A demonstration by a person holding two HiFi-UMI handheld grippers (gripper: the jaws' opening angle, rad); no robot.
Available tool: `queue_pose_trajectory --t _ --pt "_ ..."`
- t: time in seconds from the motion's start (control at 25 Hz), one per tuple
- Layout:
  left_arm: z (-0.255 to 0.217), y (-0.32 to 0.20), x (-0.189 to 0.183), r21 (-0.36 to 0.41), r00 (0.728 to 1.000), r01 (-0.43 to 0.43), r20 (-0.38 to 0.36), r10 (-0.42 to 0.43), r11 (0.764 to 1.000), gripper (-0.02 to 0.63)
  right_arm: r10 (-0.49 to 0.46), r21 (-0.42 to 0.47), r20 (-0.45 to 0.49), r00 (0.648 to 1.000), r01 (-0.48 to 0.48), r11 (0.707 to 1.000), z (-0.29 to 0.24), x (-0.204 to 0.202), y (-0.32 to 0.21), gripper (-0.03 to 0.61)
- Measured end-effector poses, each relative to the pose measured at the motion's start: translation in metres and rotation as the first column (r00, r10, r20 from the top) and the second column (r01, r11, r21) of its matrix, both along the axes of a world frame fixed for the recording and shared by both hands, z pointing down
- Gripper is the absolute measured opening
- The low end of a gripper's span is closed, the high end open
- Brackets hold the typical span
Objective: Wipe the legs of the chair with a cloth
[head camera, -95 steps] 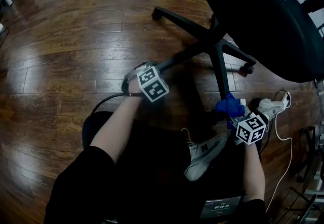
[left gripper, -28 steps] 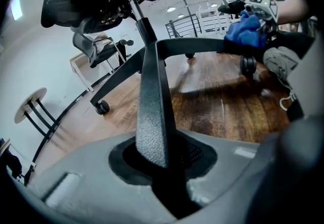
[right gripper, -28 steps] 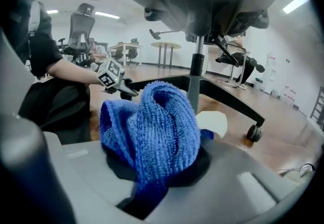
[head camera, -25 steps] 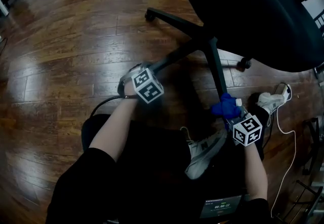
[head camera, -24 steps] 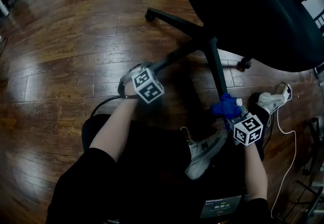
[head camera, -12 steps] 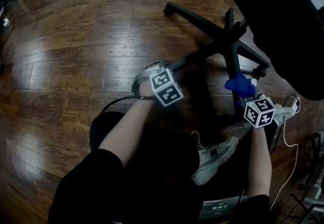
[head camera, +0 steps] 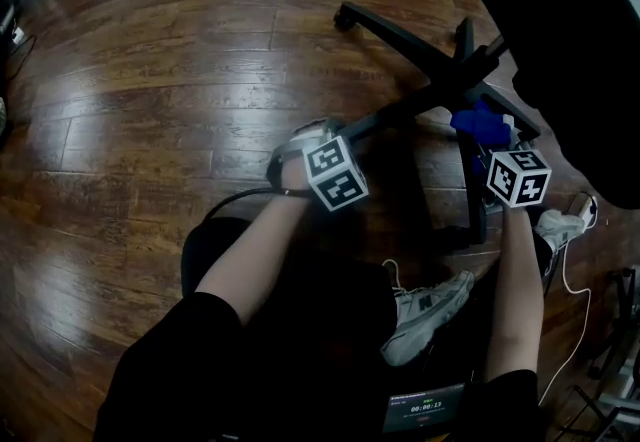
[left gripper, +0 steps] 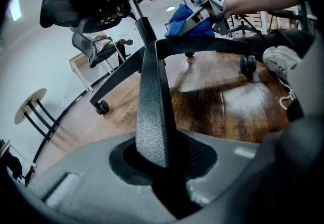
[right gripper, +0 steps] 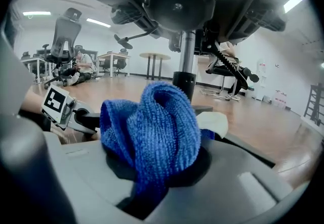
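The black office chair's star base [head camera: 462,82] stands on the wood floor, with its seat [head camera: 575,40] overhead. My left gripper [head camera: 318,133] is shut on the end of the leg [head camera: 385,117] that points toward me; in the left gripper view that textured leg [left gripper: 152,111] runs out from between the jaws. My right gripper [head camera: 492,138] is shut on a bunched blue cloth [head camera: 478,120], which lies against the base close to the hub. The cloth [right gripper: 152,126] fills the right gripper view below the chair column [right gripper: 185,50], and the cloth [left gripper: 185,20] also shows in the left gripper view.
The person's white sneakers [head camera: 432,302] [head camera: 563,226] rest near the closest leg and its caster [head camera: 462,235]. A white cable [head camera: 570,280] trails at the right, and a black cable [head camera: 238,200] curves by the left arm. Further casters [head camera: 345,16] [left gripper: 101,107] stand on the floor.
My right gripper has carried the blue cloth away from me along the near leg, up to the hub. The left gripper has kept its hold on its leg.
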State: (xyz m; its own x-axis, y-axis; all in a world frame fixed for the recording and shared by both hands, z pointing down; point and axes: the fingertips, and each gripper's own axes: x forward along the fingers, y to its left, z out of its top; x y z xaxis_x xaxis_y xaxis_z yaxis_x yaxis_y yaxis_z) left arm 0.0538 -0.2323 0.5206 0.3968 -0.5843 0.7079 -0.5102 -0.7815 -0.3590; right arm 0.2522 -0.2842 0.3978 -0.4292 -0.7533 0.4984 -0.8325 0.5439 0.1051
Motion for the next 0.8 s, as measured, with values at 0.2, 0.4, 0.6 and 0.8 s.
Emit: queue_pose_trajectory --t 0.2,0.4,0.6,0.8 --pt "0.001 0.001 -0.001 0.007 1.000 -0.001 0.002 0.001 1.000 0.104 0.002 -0.026 0.019 1.000 -0.001 1.000 0.016 0.018 0.056 0.084" --pt "0.003 0.000 -0.002 -0.006 1.000 0.009 0.002 -0.009 1.000 0.106 -0.034 -0.092 0.019 0.999 0.035 0.995 0.045 0.047 0.151 0.084" --pt "0.002 0.000 -0.001 -0.017 1.000 0.016 -0.002 -0.016 1.000 0.104 -0.006 -0.109 0.091 0.996 0.016 0.994 0.054 0.070 0.196 0.084" --pt "0.002 0.000 0.000 -0.034 1.000 0.020 -0.006 -0.020 0.999 0.104 -0.022 -0.102 0.041 0.999 0.026 0.994 0.052 0.063 0.181 0.083"
